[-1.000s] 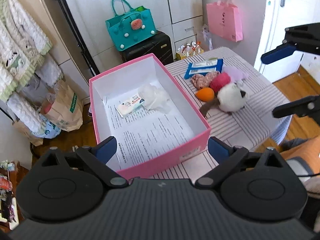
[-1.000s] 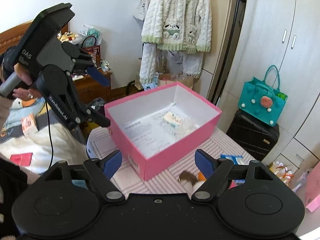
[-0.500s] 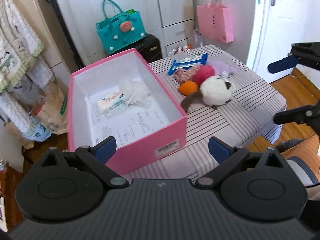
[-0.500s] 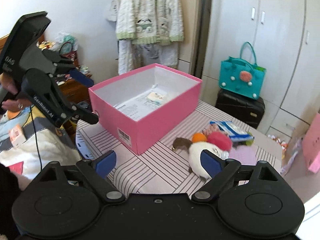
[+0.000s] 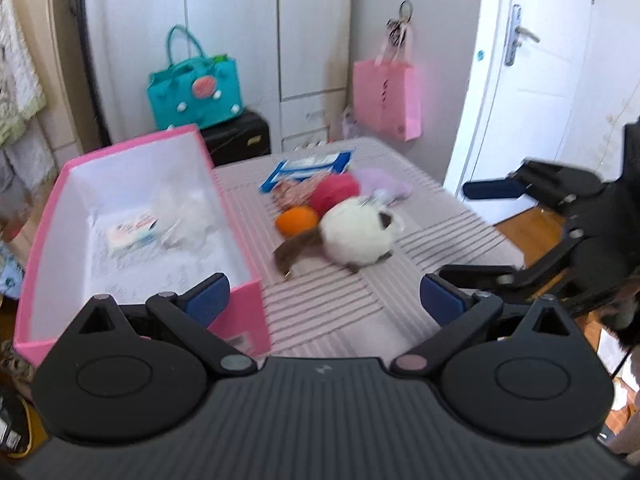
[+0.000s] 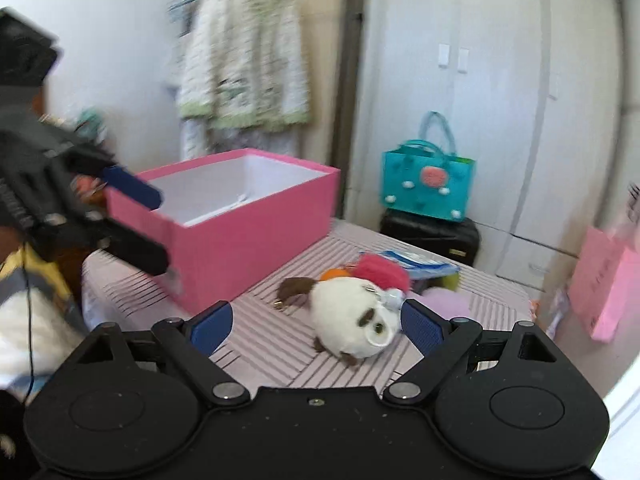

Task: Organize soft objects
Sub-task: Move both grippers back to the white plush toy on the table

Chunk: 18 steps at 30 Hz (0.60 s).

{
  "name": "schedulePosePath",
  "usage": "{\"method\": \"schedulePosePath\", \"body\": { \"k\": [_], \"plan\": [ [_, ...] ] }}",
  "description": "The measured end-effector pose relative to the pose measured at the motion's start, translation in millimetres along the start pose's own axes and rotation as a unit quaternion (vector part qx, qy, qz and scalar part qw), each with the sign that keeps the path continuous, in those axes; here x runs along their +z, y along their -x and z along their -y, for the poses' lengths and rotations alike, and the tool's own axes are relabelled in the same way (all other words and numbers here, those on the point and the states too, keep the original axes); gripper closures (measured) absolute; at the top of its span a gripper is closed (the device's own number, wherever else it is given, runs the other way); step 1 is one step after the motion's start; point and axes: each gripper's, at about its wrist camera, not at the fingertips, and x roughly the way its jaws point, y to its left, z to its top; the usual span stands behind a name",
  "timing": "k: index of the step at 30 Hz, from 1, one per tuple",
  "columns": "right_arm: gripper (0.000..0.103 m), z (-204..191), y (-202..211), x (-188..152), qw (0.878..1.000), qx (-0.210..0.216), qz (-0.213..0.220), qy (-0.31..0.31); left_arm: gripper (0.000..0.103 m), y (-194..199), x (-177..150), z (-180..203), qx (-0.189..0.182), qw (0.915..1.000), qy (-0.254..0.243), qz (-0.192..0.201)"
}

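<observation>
- Since the earlier frames both claws have swung from the pink box toward the pile of soft things, and the white plush toy (image 6: 352,322) now lies just ahead of the right claw (image 6: 316,322), partly between its spread blue pads
- White plush toy (image 5: 358,234) lies on its side on the striped surface (image 5: 340,300), brown tail pointing toward the box, well ahead of the left claw (image 5: 324,294)
- Both claws are released and hold nothing; the right claw (image 5: 480,232) shows at the right edge of the left view
- Touching or just behind the plush: an orange ball (image 5: 297,220), a red pompom (image 5: 339,191), a lilac soft piece (image 5: 384,185) and a blue packet (image 5: 310,166)
- Pink box (image 5: 132,216) stands open on the left part of the surface, beside the pile, with a small packet (image 5: 134,234) and a white crumpled item (image 5: 188,216) inside
- Bare striped cloth lies between plush and box wall; the surface's right edge falls away near the door (image 5: 532,72)
</observation>
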Motion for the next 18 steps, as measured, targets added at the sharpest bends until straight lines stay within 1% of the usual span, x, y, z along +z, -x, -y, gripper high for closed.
{"method": "schedulePosePath", "body": {
  "k": [3, 6, 9, 12, 15, 18],
  "plan": [
    [0.009, 17.0, -16.6, -14.0, 0.998, 0.019, 0.002, -0.056, 0.000, -9.2, 0.6, 11.4, -0.004, 0.9997, -0.005, 0.026],
    [0.009, 27.6, -38.3, -29.2, 0.997, 0.030, -0.014, -0.071, 0.000, -25.7, 2.8, 20.3, -0.003, 0.9995, -0.003, 0.032],
    [0.010, 29.7, -56.0, -37.9, 0.997, 0.023, -0.032, -0.066, 0.002, -45.7, 6.9, 28.2, -0.009, 0.9997, -0.006, 0.024],
    [0.010, 25.6, -64.7, -42.5, 0.999, 0.001, -0.024, -0.047, 0.002, -62.5, 13.6, 31.9, -0.009, 0.9998, -0.006, 0.014],
    [0.011, 27.5, -72.2, -42.5, 0.999, 0.006, -0.021, -0.040, 0.003, -80.3, 20.2, 30.1, -0.020, 0.9997, 0.010, -0.007],
    [0.015, 30.7, -79.6, -41.2, 0.999, 0.011, -0.023, -0.044, 0.003, -96.9, 27.3, 28.5, -0.022, 0.9994, 0.015, -0.022]
  ]
}}
